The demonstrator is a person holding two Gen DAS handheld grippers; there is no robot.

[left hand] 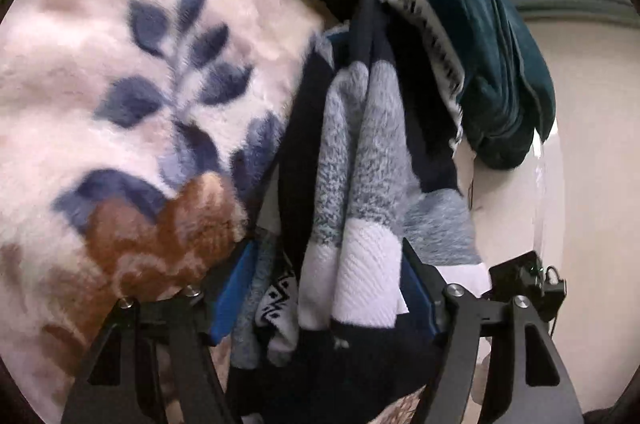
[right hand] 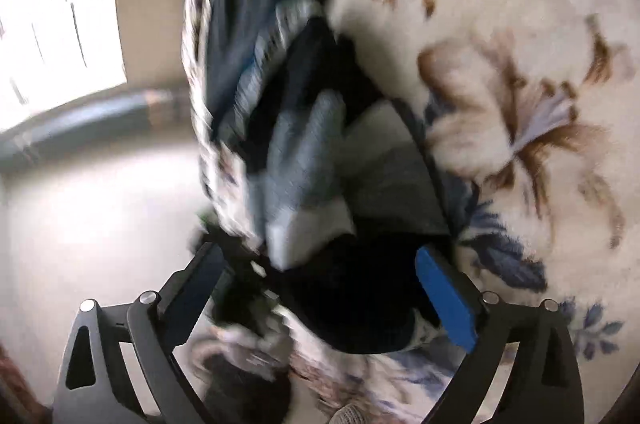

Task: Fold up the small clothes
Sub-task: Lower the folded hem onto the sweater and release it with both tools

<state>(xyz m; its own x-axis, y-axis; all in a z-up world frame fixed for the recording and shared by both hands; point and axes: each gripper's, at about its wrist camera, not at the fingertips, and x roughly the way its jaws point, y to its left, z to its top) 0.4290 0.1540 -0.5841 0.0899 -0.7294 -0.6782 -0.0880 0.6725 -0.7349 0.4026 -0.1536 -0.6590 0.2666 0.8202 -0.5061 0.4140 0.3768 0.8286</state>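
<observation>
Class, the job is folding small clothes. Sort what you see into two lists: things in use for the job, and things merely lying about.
In use:
- grey, white and navy knitted socks
- left hand-held gripper
- right hand-held gripper

Lying about:
- cream fleece blanket with blue and brown leaf print
- crumpled teal velvety garment

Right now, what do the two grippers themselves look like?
Both the left gripper and right gripper have black frames with cut-out slots, silver bolt heads and blue pads lining the jaws. A small black box with a thin cable sits beside the left one.
</observation>
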